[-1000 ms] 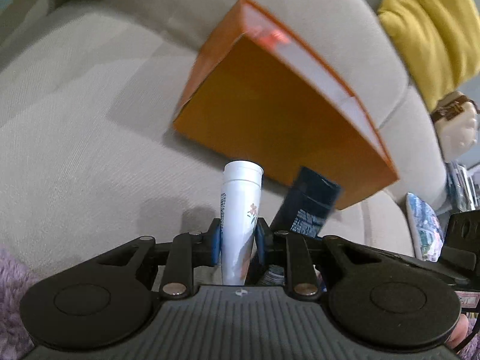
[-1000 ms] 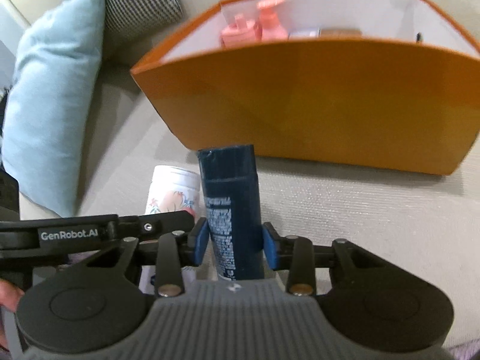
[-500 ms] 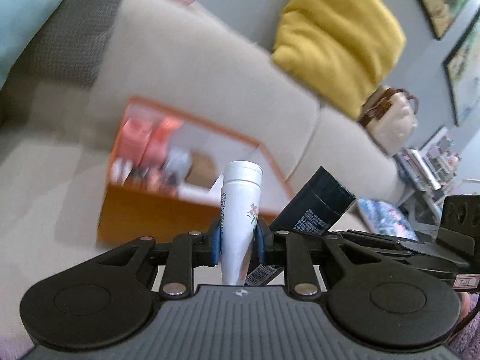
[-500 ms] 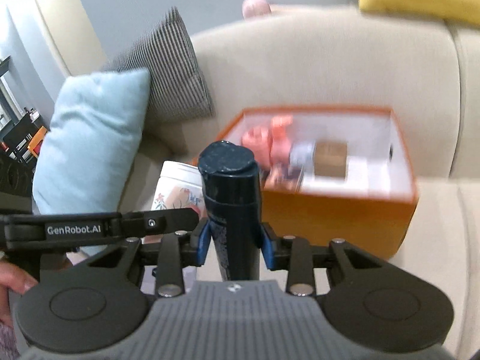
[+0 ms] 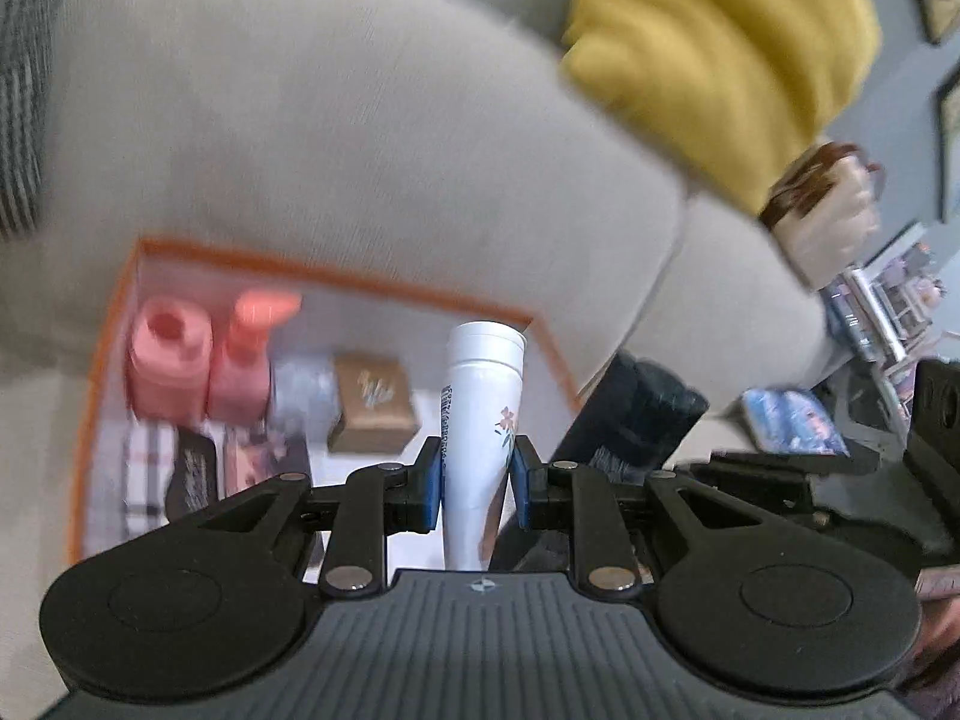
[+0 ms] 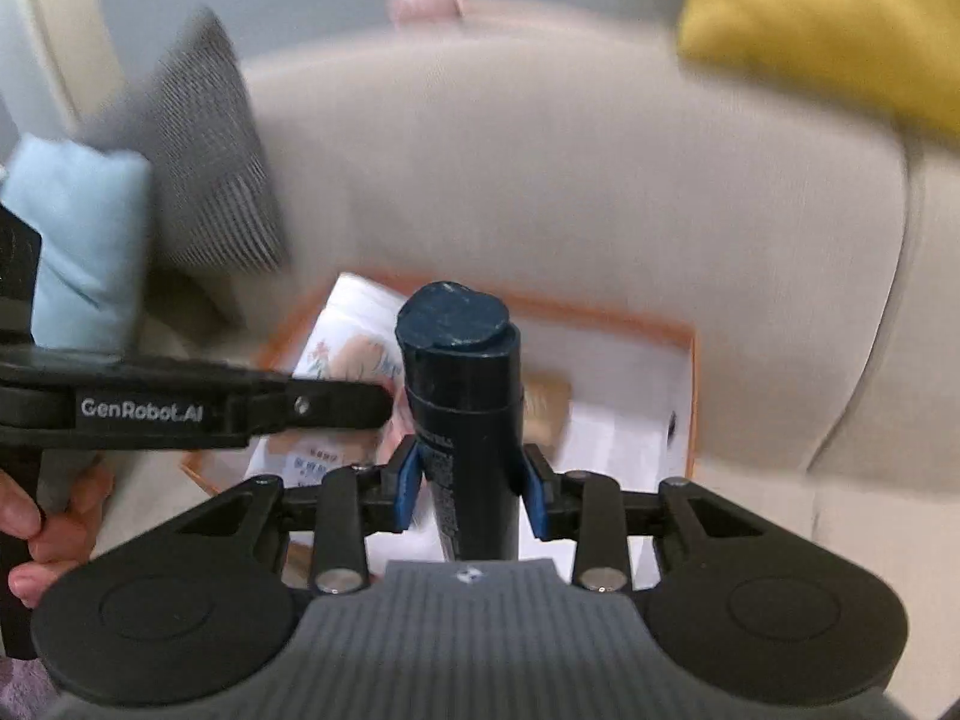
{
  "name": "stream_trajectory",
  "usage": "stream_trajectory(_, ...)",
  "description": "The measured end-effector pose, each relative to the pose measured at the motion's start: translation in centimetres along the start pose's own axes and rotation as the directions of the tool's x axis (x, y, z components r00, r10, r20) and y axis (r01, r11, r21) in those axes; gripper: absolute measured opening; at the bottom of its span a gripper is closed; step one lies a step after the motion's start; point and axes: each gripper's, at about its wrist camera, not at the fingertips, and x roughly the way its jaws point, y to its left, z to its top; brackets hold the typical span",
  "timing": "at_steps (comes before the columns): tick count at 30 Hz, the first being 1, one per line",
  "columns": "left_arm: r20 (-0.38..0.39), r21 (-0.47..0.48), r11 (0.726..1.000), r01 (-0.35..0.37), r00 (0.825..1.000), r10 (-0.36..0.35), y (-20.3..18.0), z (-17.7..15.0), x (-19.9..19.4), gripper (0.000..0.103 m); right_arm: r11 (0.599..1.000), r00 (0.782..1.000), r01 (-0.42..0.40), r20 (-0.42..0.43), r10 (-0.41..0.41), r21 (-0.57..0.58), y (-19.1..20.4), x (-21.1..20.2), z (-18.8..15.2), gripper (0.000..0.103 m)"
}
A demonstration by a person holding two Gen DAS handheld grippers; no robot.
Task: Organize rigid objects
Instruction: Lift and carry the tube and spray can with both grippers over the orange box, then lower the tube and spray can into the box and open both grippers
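My left gripper (image 5: 477, 483) is shut on a white tube with a flower print (image 5: 483, 402) and holds it over the open orange box (image 5: 336, 279) on the beige sofa. My right gripper (image 6: 471, 492) is shut on a dark blue bottle (image 6: 459, 384) and holds it over the same box (image 6: 693, 396). The blue bottle also shows in the left wrist view (image 5: 636, 414), just right of the white tube. The white tube also shows in the right wrist view (image 6: 354, 360), behind the left gripper's arm.
The box holds two pink bottles (image 5: 207, 354), a brown carton (image 5: 372, 402), a clear jar and flat packets. The sofa backrest (image 5: 372, 138) rises behind it. A yellow cushion (image 5: 720, 48) lies on the backrest; striped (image 6: 210, 156) and light blue (image 6: 78, 234) cushions sit left.
Both grippers have risen and moved forward with their items, from in front of the box's side to above its open top. The views are motion-blurred.
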Motion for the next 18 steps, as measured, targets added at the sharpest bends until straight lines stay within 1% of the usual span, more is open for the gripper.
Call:
stream_trajectory(2,-0.055,-0.056,0.998,0.003,0.998,-0.007,1.3,-0.4,2.5,0.025,1.000,0.997,-0.009,-0.079,0.011,0.027,-1.1,2.5,-0.5,0.036)
stream_trajectory(4,-0.110,-0.108,0.994,-0.009,0.994,-0.003,2.5,-0.6,4.4,0.025,0.998,0.989,-0.021,-0.142,0.028,0.055,-2.0,4.3,-0.8,0.036)
stream_trajectory(6,-0.155,-0.151,0.988,-0.039,0.988,0.015,3.3,-0.7,5.8,0.025,0.996,0.982,-0.041,-0.182,0.055,0.080,-2.7,5.7,-0.8,0.036)
stream_trajectory(8,-0.184,-0.167,0.984,-0.055,0.983,0.023,3.9,-0.7,6.9,0.025,0.992,0.973,-0.056,-0.215,0.078,0.110,-3.3,7.0,-0.5,0.036)
stream_trajectory(10,-0.235,-0.216,0.973,-0.083,0.971,0.031,4.7,-0.6,8.2,0.025,0.989,0.963,-0.059,-0.251,0.093,0.138,-3.8,8.2,-0.1,0.036)
stream_trajectory(11,-0.270,-0.249,0.963,-0.100,0.963,0.030,5.2,-0.6,8.8,0.025,0.986,0.960,-0.059,-0.261,0.099,0.156,-4.1,8.8,0.2,0.036)
stream_trajectory(12,-0.285,-0.270,0.957,-0.108,0.958,0.028,5.5,-0.4,9.2,0.025,0.981,0.955,-0.062,-0.276,0.111,0.183,-4.4,9.4,0.6,0.036)
stream_trajectory(14,-0.307,-0.294,0.948,-0.123,0.951,0.028,6.2,-0.1,9.9,0.026,0.968,0.943,-0.069,-0.302,0.142,0.240,-4.6,10.5,1.0,0.036)
stream_trajectory(15,-0.326,-0.300,0.944,-0.136,0.945,0.033,6.4,0.1,10.3,0.026,0.962,0.937,-0.071,-0.312,0.155,0.265,-5.0,11.0,1.2,0.036)
stream_trajectory(18,-0.375,-0.326,0.930,-0.173,0.926,0.041,6.9,0.2,11.4,0.026,0.952,0.930,-0.049,-0.335,0.154,0.301,-5.3,12.5,1.3,0.036)
